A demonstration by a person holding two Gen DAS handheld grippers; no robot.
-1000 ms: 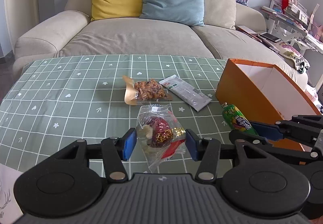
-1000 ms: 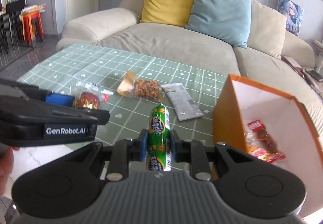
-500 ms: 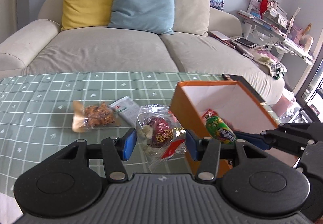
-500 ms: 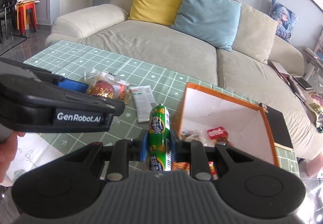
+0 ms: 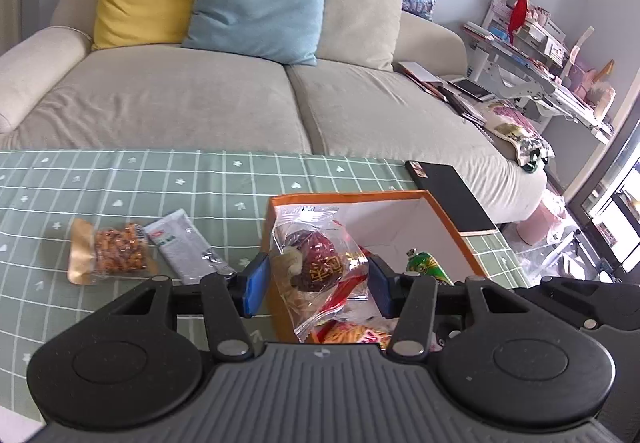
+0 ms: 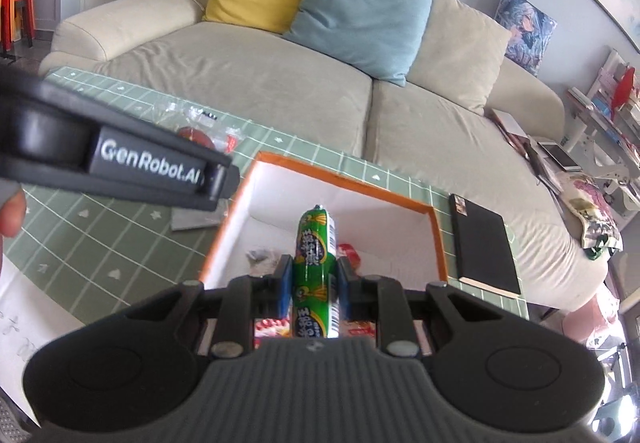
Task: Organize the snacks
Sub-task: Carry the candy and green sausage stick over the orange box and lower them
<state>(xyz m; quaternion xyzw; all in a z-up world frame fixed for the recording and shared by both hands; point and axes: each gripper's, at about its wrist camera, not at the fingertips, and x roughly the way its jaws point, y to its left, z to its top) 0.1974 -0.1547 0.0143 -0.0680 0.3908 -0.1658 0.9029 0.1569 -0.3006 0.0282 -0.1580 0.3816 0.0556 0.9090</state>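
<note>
My left gripper (image 5: 316, 279) is shut on a clear packet with a red date snack (image 5: 320, 267) and holds it over the left side of the orange box (image 5: 348, 198). My right gripper (image 6: 314, 283) is shut on a green sausage stick (image 6: 314, 243) and holds it over the same orange box (image 6: 344, 179); its tip shows in the left wrist view (image 5: 426, 267). Several snack packets lie inside the box (image 6: 352, 253). A packet of orange nuts (image 5: 108, 253) and a grey sachet (image 5: 182, 245) lie on the green tablecloth left of the box.
A black notebook (image 6: 482, 243) lies on the table right of the box. The left gripper's body (image 6: 100, 159) crosses the right wrist view at the left. A beige sofa (image 5: 200, 99) with cushions stands behind the table. A cluttered shelf (image 5: 540, 55) is at the far right.
Both grippers have moved right and forward with their snacks, from beside the orange box to above its opening. Both stay shut.
</note>
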